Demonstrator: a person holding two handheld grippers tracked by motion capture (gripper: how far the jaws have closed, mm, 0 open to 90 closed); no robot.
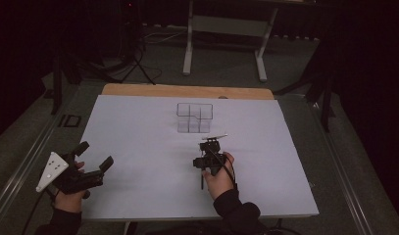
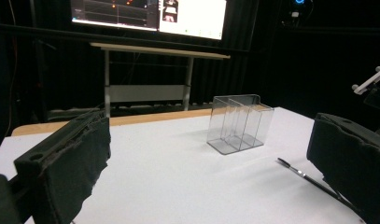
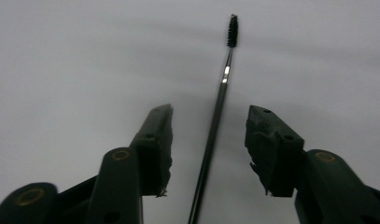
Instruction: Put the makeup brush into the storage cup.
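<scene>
While the right hand-held gripper (image 3: 208, 149) straddles the thin brush (image 3: 219, 108), its jaws are apart on both sides of the stem and nothing is gripped yet. Brush lies flat on the white worktop (image 1: 138, 147), bristle end pointing away from that gripper. Clear divided organizer (image 1: 194, 117) stands empty just beyond it. Left hand-held gripper (image 1: 91, 161) idles wide open, well off to the side. My read: pick not done; lift and drop-in remain.

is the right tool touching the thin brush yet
Apart. In the right gripper view the thin brush lies on the white sheet between the right tool's jaws, with bare sheet visible between each pad and the handle.
</scene>
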